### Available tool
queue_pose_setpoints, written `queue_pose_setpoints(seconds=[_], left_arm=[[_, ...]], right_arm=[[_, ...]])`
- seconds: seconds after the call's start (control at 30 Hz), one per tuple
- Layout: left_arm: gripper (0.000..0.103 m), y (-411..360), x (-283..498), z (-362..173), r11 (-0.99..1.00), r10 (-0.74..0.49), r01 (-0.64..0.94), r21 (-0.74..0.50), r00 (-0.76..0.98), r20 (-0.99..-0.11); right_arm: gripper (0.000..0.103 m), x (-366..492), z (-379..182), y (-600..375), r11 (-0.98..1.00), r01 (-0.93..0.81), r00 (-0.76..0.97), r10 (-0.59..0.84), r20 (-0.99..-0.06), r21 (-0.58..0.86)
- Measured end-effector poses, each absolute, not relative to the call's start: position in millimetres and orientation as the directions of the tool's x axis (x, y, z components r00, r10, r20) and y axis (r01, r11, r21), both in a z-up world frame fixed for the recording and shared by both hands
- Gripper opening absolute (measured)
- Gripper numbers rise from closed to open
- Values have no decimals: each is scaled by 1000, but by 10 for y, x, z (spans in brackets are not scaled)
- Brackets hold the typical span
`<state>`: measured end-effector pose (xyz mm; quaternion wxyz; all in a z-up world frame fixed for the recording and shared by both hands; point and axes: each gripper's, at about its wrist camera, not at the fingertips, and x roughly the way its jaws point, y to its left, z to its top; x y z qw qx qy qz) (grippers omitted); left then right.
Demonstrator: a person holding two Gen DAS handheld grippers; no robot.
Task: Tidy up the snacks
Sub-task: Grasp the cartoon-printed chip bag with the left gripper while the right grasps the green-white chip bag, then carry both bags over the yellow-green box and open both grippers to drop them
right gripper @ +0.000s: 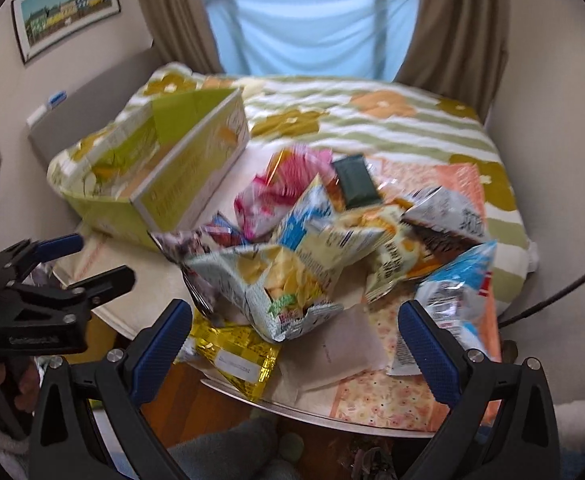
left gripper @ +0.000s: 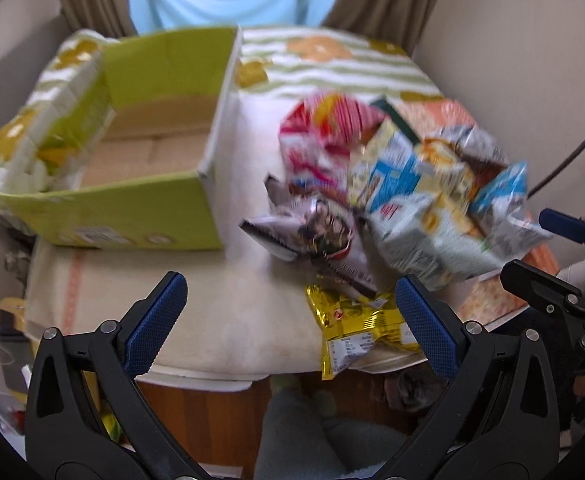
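We hold both tools back from the work, and neither carries anything: the left hand-held gripper (left gripper: 290, 316) stands with its blue pads spread wide over the near edge of the bed (left gripper: 332, 64), and the right hand-held gripper (right gripper: 294, 334) is just as wide, hovering low in front of the heap of snack bags (right gripper: 332, 240). That spread makes sense to us as a ready stance, since the crinkled bags are puffy and need a broad mouth before a pinch. The snacks lie in a loose pile on the right half of the bed, overlapping each other on an orange patterned cloth (right gripper: 392, 396), with a yellow foil packet (left gripper: 356, 328) nearest us at the mattress edge and a pale chip bag (right gripper: 276, 280) propped on top of it. A dark green packet (right gripper: 354, 186) sits at the far side of the pile beside a pink bag (right gripper: 268, 196). The open green cardboard box (left gripper: 140, 200) stands on the left half of the bed, just beside the pile but apart from it; what we can see of its floor looks bare, so we judge it is the place the snacks are meant to go and that sorting has hardly begun. The left view is blurred, so labels cannot be read. The yellow packet looks the easiest first pick, being closest and free at one side.
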<state>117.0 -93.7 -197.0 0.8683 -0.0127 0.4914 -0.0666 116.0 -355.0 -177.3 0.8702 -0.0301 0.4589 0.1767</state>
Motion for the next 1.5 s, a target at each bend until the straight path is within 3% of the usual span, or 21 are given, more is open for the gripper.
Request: queue_pose_setpoints(seconds=[0.3, 0.67, 0.9, 1.07, 1.2, 1.5], left_arm=[[103, -978, 1539, -2475, 975, -217, 138, -174, 423, -880], [102, -1200, 1712, -2632, 967, -228, 203, -153, 422, -878], [99, -1270, 1741, -2624, 967, -193, 238, -94, 438, -878], [86, -1268, 1758, -2605, 967, -192, 238, -93, 439, -878], [79, -1231, 1742, -2587, 967, -205, 230, -110, 446, -871], [69, -1199, 1630, -2452, 968, -215, 224, -117, 482, -849]], right_arm=[[103, 1440, -2316, -3327, 893, -446, 378, 247, -892, 58], [101, 1555, -2504, -3153, 808, -588, 374, 231, -898, -37], [76, 1626, -2613, -3106, 795, -605, 350, 221, -910, -39], [71, 1655, -2616, -3113, 805, -593, 342, 231, -911, -19], [58, 1658, -2618, -3106, 811, -585, 340, 234, -911, -10], [54, 1585, -2537, -3133, 833, -554, 361, 257, -896, 16]])
